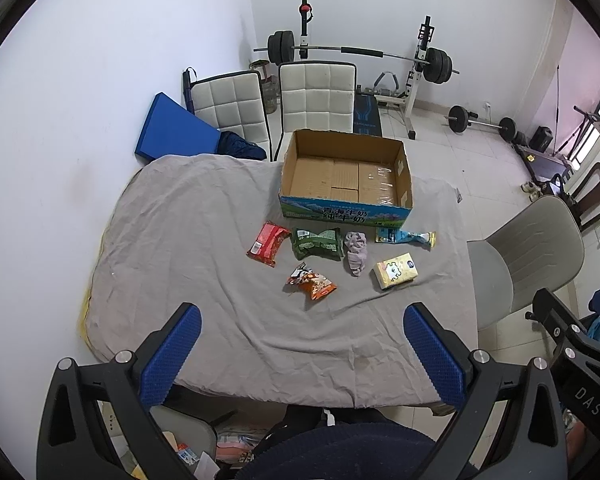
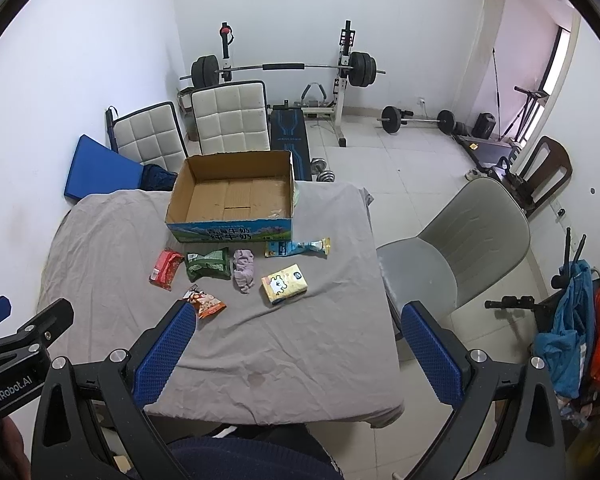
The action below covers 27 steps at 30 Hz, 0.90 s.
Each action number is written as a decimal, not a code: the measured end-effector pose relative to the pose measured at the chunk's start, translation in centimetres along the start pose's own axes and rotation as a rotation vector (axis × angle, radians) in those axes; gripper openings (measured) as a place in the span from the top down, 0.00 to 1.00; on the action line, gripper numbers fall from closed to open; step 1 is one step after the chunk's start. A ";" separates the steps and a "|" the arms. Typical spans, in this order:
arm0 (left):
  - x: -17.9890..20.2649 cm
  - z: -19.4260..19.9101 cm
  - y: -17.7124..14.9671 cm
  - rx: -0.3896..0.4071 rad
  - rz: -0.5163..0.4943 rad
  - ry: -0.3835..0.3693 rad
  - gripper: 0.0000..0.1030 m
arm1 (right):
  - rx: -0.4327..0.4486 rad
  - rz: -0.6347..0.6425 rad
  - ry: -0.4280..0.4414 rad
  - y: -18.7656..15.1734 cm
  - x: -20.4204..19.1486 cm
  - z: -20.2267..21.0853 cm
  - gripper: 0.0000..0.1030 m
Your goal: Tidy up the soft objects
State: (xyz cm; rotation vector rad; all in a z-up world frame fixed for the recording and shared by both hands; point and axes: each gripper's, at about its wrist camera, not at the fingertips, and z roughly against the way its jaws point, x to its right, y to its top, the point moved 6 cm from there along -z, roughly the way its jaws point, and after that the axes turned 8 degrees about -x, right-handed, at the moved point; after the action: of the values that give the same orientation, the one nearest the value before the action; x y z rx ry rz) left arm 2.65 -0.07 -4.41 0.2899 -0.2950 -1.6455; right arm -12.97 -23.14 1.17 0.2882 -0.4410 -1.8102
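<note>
An open, empty cardboard box stands at the far side of a grey-covered table. In front of it lie a red packet, a green packet, a crumpled purple cloth, a blue wrapper, a yellow tissue pack and an orange snack bag. They also show in the right wrist view: red packet, green packet, cloth, blue wrapper, tissue pack, orange bag. My left gripper and right gripper are open, empty, above the near table edge.
Two white padded chairs stand behind the table, a grey chair to its right. A blue mat leans on the left wall. A barbell rack and weights stand at the back.
</note>
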 end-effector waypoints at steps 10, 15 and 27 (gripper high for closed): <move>0.0 -0.1 -0.6 0.006 -0.001 0.003 0.00 | 0.001 -0.001 0.005 0.2 -0.3 0.1 0.00; -0.4 -0.2 -0.6 0.007 0.002 0.002 0.00 | 0.005 -0.004 0.006 0.2 -0.6 0.2 0.00; -0.5 -0.1 -0.5 0.003 0.000 0.005 0.00 | 0.003 -0.003 0.011 0.3 -0.7 0.2 0.00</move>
State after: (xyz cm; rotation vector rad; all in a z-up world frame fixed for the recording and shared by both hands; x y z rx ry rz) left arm 2.29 0.49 -4.68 0.2968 -0.2934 -1.6443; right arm -12.60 -22.49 1.51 0.3007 -0.4358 -1.8101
